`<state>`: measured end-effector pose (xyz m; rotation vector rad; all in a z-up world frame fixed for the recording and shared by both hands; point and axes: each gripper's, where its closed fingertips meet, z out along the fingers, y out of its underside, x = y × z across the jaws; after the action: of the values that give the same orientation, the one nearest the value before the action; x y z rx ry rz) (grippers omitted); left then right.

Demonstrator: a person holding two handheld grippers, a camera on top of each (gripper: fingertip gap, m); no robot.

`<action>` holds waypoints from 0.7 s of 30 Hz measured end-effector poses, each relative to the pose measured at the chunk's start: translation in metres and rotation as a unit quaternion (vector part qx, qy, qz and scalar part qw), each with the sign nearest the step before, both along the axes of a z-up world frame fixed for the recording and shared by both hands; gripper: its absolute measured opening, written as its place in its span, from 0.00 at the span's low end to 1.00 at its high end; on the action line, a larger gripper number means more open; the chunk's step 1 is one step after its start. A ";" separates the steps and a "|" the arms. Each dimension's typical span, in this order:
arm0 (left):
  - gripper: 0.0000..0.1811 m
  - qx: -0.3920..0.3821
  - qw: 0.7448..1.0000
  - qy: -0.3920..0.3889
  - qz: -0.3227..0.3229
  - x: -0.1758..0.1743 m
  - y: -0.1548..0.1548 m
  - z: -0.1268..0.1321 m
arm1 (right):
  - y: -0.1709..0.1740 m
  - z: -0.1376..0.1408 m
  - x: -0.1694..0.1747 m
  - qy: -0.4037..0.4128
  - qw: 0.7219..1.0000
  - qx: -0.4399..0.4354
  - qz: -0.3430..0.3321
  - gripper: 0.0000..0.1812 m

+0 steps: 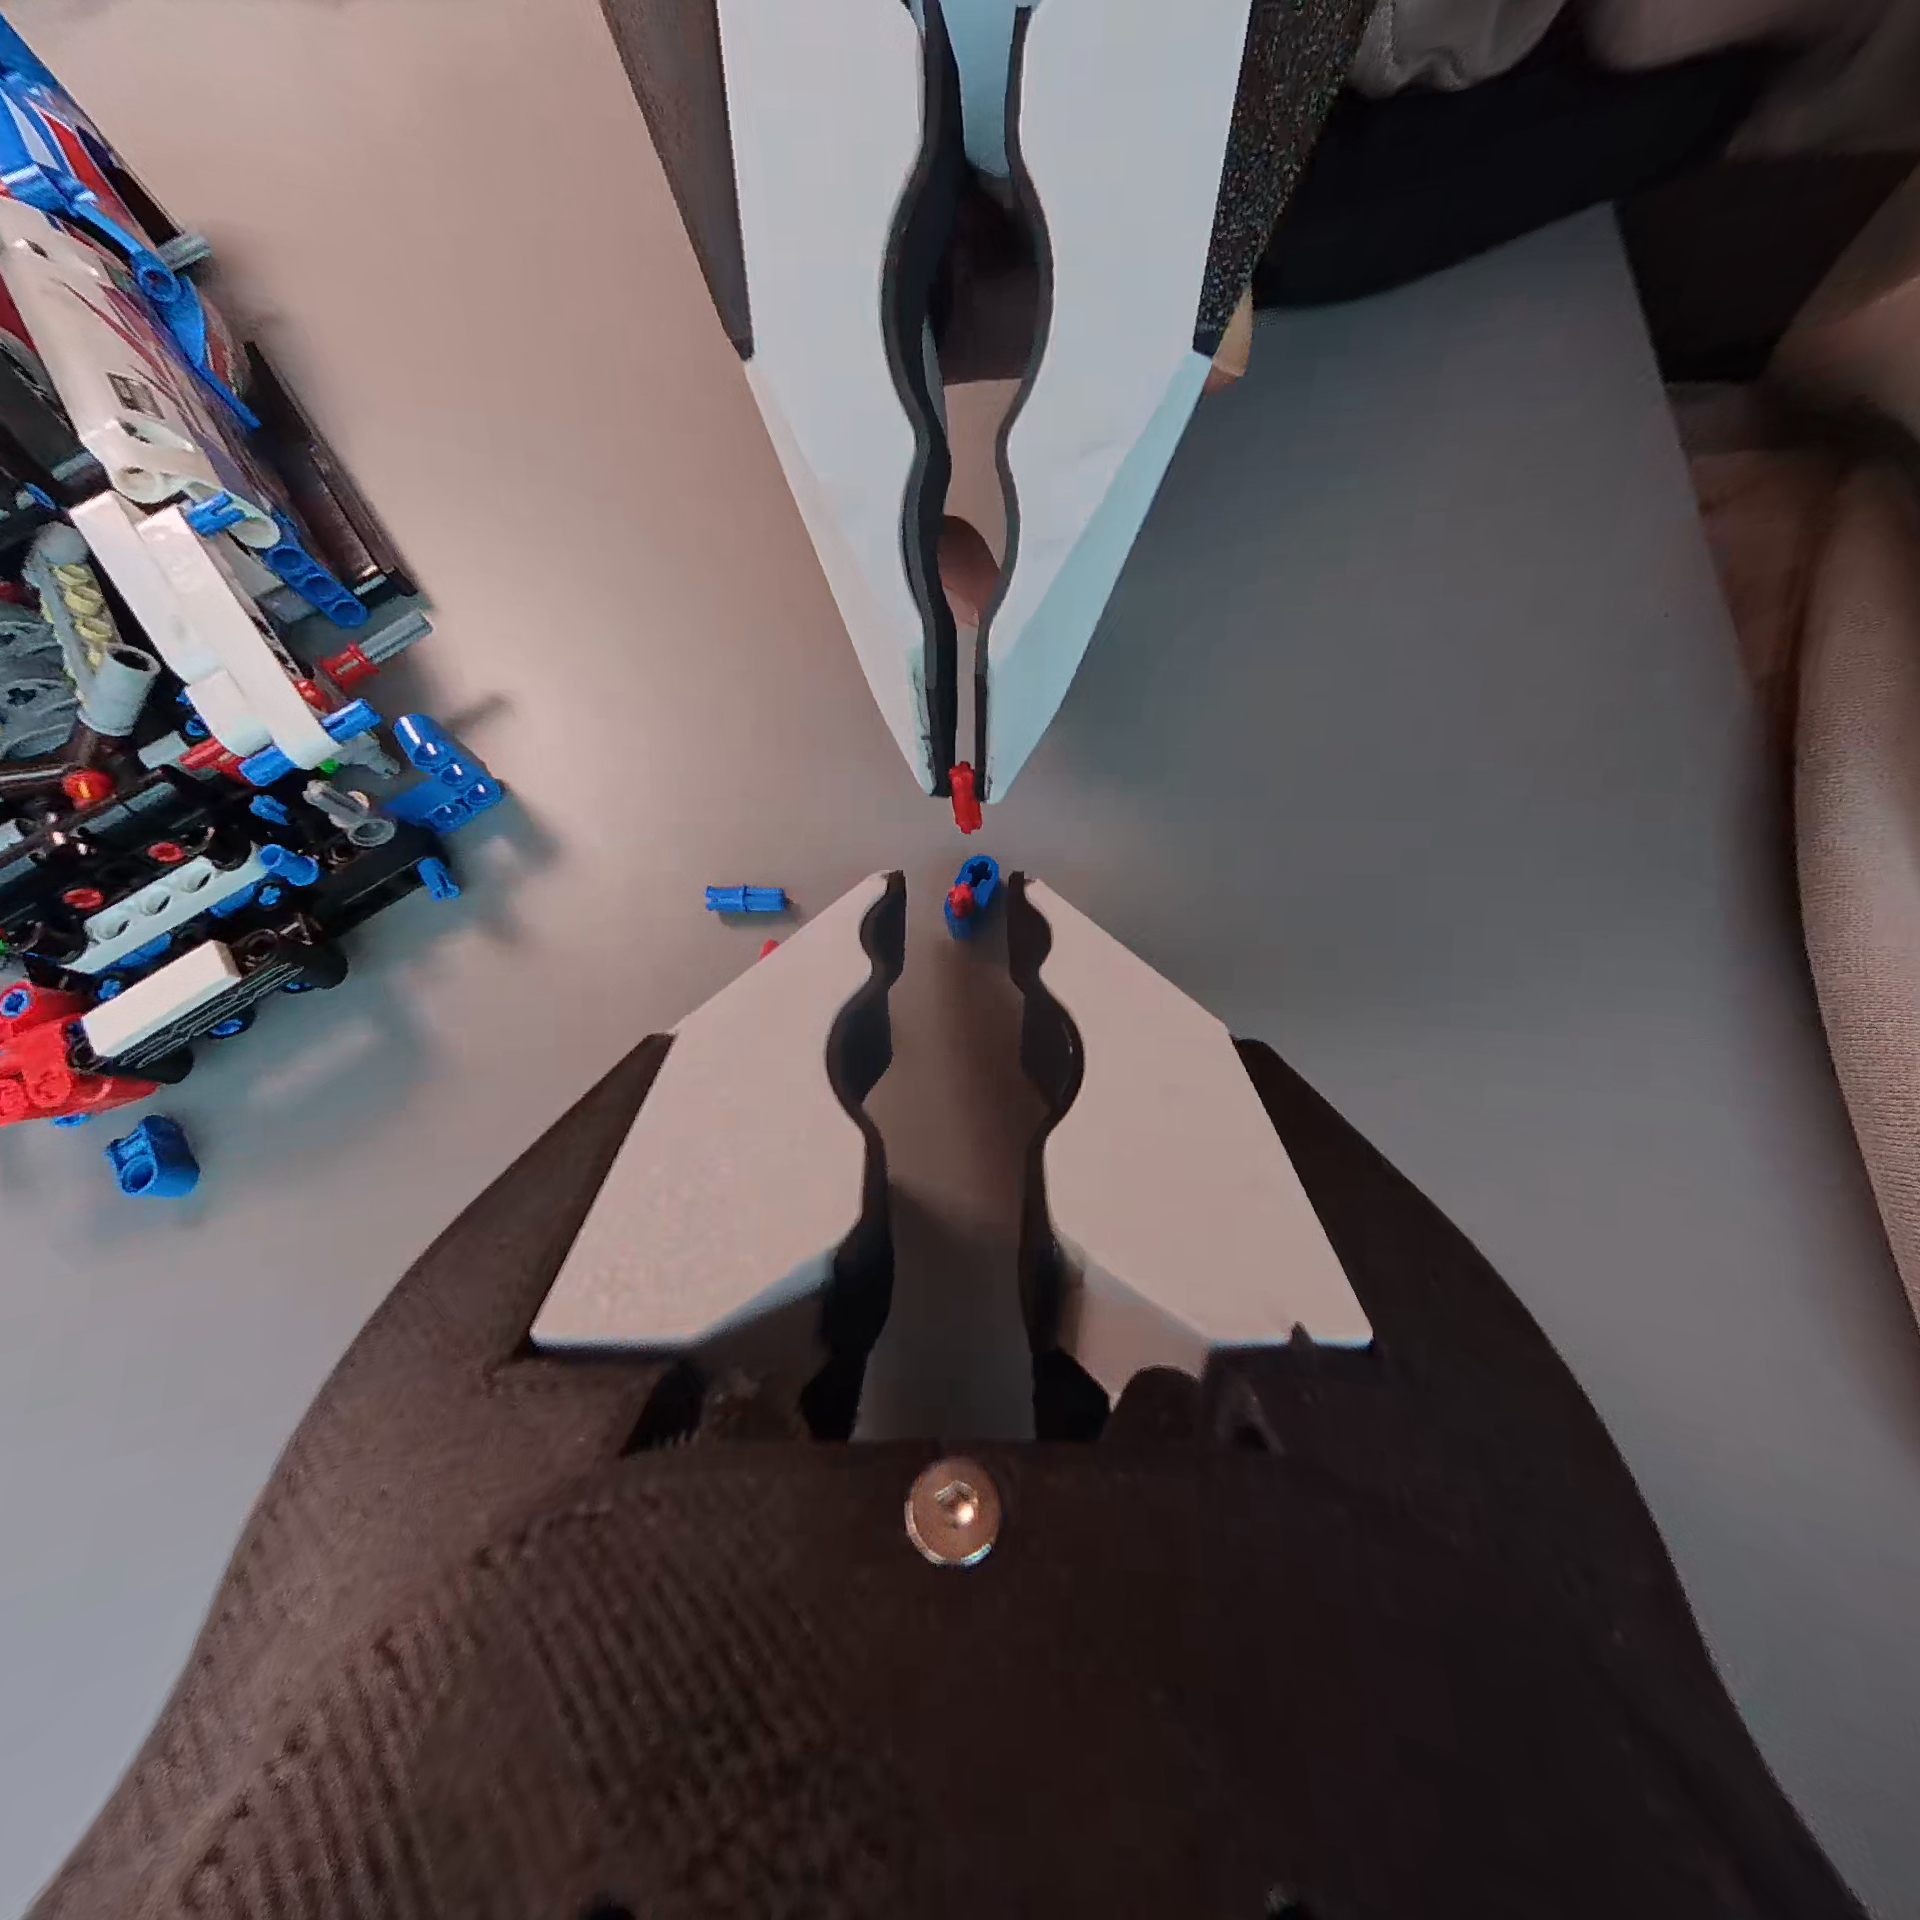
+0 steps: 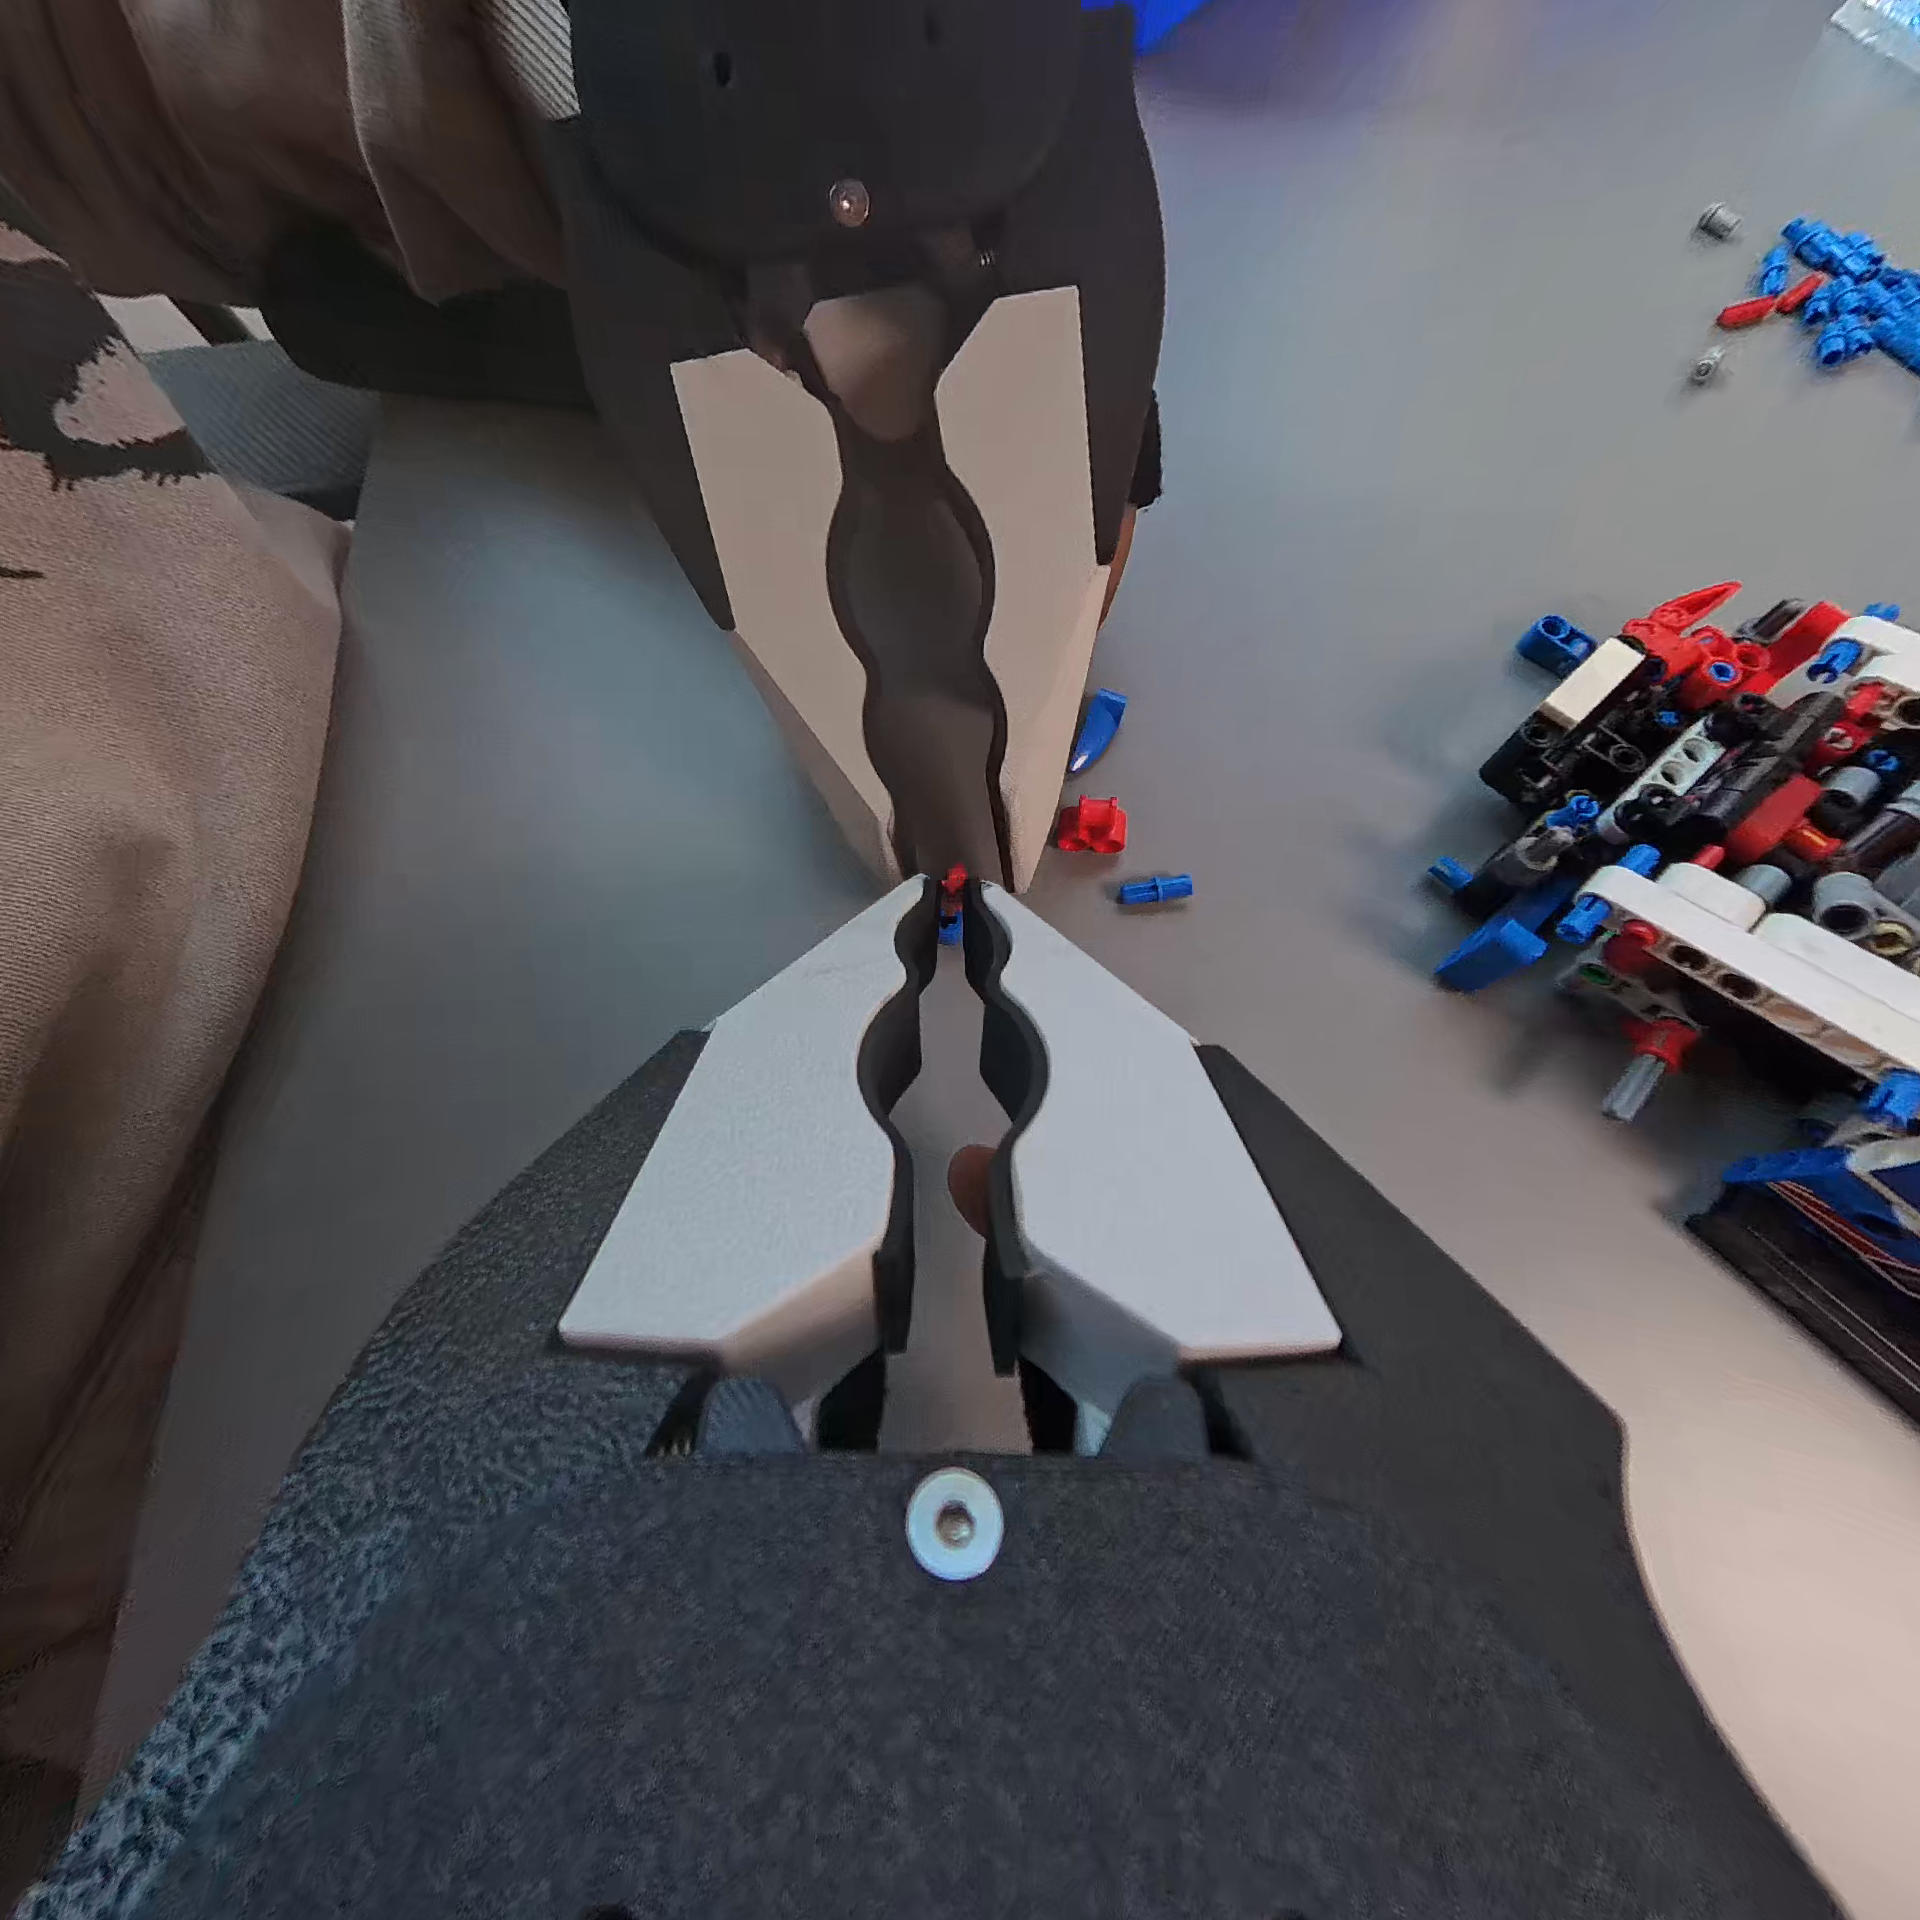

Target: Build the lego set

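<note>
My right tongs (image 1: 964,795) pinch a small red pin (image 1: 963,798) at their tips, facing my left tongs (image 1: 958,883), which stand a little apart around a blue connector (image 1: 968,896) with a red piece in it. The two tips nearly meet above the grey worktop (image 1: 1351,831). A loose blue pin (image 1: 744,899) lies just beside them, and the half-built lego model (image 2: 1725,790) sits off to the side.

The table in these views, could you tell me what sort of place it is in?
Probably a desk or hobby table indoors, not a workshop: a plain grey tabletop, a half-built brick model, loose blue pins, and a person seated close by.
</note>
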<state>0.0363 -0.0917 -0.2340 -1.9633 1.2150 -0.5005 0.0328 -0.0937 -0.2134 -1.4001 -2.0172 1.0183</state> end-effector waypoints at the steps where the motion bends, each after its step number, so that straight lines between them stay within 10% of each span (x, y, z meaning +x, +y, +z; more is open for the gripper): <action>1: 0.08 -0.001 1.000 0.006 0.000 0.000 0.000 -0.002 | 0.000 -0.003 0.000 -0.004 1.000 0.003 0.000 0.01; 21: 0.03 0.012 1.000 0.027 0.005 0.003 -0.002 -0.007 | -0.002 -0.014 -0.001 -0.029 0.997 0.056 0.035 0.01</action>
<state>0.0388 -0.0937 -0.2408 -1.9745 1.2379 -0.4279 0.0316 -0.0955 -0.2270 -1.3237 -2.1427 0.8887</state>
